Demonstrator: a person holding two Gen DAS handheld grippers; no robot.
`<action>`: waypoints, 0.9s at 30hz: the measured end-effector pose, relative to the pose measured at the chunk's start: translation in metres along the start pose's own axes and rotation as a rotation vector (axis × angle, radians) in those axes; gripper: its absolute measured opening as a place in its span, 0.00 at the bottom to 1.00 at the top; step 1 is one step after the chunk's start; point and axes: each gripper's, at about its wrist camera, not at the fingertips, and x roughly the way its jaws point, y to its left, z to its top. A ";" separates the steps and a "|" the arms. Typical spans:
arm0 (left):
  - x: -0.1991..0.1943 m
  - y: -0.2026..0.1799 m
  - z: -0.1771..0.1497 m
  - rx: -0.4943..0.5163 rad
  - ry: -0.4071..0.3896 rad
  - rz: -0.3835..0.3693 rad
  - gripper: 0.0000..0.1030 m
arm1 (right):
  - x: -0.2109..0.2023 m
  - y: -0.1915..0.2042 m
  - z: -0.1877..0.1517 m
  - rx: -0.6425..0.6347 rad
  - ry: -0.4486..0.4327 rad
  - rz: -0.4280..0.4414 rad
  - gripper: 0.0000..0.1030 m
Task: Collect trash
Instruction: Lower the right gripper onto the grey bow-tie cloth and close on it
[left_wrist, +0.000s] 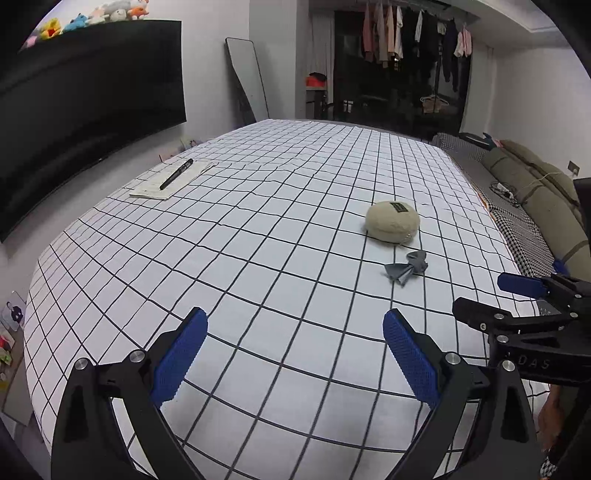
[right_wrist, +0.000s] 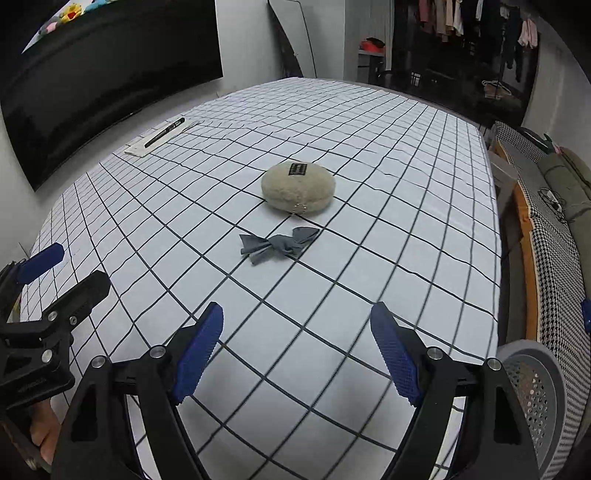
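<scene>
White grid-checked cloth covers the table (right_wrist: 369, 295). The grey fabric scrap (right_wrist: 279, 244) lies mid-table, just nearer than the beige pouch (right_wrist: 298, 188). A pen on paper (right_wrist: 164, 133) sits near the far-left edge. Left gripper (left_wrist: 295, 363) and right gripper (right_wrist: 297, 354) hover spread wide, holding nothing, above bare near-edge cloth. A grey perforated basket (right_wrist: 532, 391) sits off the near-right corner.

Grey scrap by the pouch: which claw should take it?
Right, probably. The scrap lies almost straight ahead of the open right claw; from the left claw, also open, it sits off to the right. The bin is also at the right.
</scene>
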 end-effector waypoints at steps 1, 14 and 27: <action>0.003 0.003 0.000 -0.005 0.003 0.004 0.91 | 0.008 0.003 0.005 -0.005 0.010 -0.001 0.76; 0.023 0.015 -0.007 -0.038 0.039 -0.027 0.91 | 0.066 0.006 0.038 0.006 0.078 -0.041 0.76; 0.024 0.011 -0.010 -0.034 0.045 -0.049 0.91 | 0.079 0.006 0.046 0.005 0.057 -0.021 0.63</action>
